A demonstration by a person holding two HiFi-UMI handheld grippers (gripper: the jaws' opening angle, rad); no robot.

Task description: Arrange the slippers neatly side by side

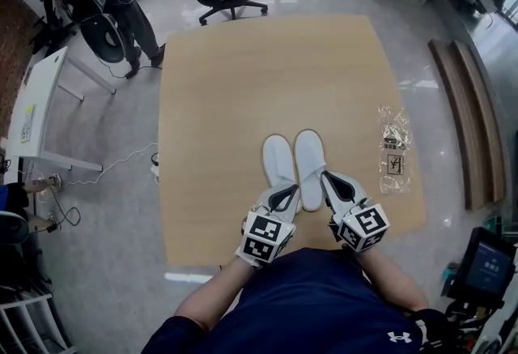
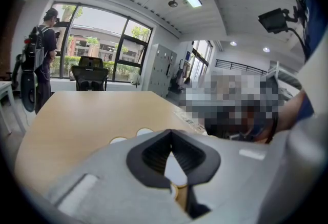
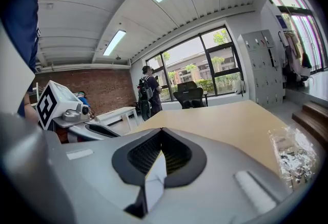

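Left tool [image 1: 285,193] and right tool [image 1: 328,178], both closed, sit behind parallel slippers [image 1: 279,158] whose toes point away.

My navy short-sleeved shirt [image 1: 324,304], a small white logo [image 1: 398,337] on the shirt, just beyond the shirt my left tongs [image 1: 285,189] and right tongs [image 1: 327,177], pale grey shells, black-rimmed windows, each backed by a white cube [image 1: 265,237] with black square markers
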